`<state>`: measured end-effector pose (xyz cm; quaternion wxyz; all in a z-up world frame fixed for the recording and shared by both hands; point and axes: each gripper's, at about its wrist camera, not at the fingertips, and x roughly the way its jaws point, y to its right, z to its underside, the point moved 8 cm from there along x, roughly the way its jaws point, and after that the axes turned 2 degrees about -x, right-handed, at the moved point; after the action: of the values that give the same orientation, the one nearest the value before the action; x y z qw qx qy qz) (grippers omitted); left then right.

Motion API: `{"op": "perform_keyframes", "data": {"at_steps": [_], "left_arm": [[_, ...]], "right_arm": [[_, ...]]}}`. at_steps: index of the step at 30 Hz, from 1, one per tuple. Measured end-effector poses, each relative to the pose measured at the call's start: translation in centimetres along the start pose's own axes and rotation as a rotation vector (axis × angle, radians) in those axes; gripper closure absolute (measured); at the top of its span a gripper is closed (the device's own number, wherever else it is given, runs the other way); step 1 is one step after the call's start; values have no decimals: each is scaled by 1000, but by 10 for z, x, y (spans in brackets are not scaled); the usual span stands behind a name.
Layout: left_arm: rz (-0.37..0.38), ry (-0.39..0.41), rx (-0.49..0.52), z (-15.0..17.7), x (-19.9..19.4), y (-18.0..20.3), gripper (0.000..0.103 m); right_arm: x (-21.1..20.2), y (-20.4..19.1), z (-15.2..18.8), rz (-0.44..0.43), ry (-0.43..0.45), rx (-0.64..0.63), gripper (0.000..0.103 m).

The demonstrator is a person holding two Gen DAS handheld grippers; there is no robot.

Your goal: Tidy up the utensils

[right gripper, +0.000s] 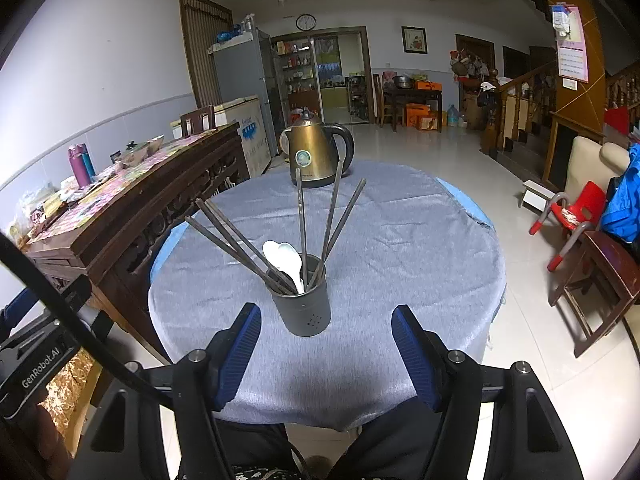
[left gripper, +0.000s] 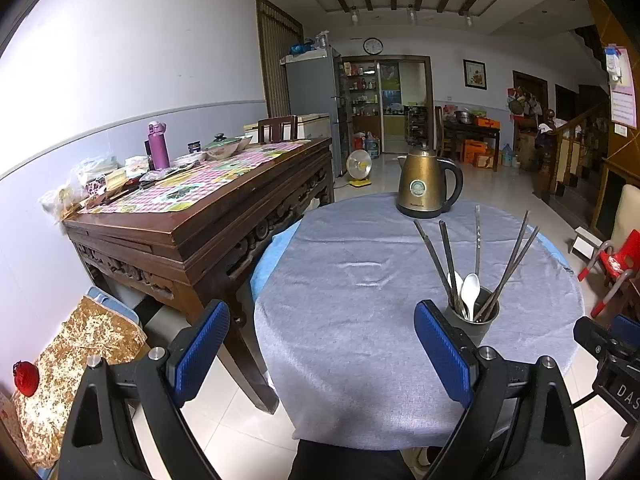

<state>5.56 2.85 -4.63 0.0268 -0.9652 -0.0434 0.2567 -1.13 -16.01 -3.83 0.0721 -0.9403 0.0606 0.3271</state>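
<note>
standing at the middle of the right wrist picture, the dark holder [right gripper: 302, 308] rests on the grey-clothed round bench [right gripper: 400, 248], chopsticks [right gripper: 334, 216] and white spoons [right gripper: 290, 260] inside. right tongs [right gripper: 326, 354] gape wide just short of it, gripping nothing. left tongs [left gripper: 320, 352] are released too, bare cloth between them. a bronze kettle [right gripper: 316, 152] sits upper centre.
</note>
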Motion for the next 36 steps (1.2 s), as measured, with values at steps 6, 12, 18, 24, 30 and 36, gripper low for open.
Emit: {"op": "perform_keyframes", "data": {"at_steps": [6, 12, 18, 24, 30, 36], "left_arm": [[-7, 2, -4, -1, -1, -2, 9], [-10, 5, -6, 0, -2, -3, 9], [-7, 2, -6, 1, -2, -2, 9], [-12, 11, -4, 1, -3, -2, 9], [-13, 2, -10, 3, -1, -3, 9], [-10, 1, -4, 2, 1, -5, 9]], "right_arm": [[2, -2, 2, 6, -11, -3, 32], [1, -2, 2, 19, 2, -6, 30], [2, -2, 3, 20, -1, -8, 29], [2, -1, 4, 19, -3, -7, 29], [2, -2, 4, 14, -4, -7, 29], [3, -3, 6, 13, -8, -7, 29]]}}
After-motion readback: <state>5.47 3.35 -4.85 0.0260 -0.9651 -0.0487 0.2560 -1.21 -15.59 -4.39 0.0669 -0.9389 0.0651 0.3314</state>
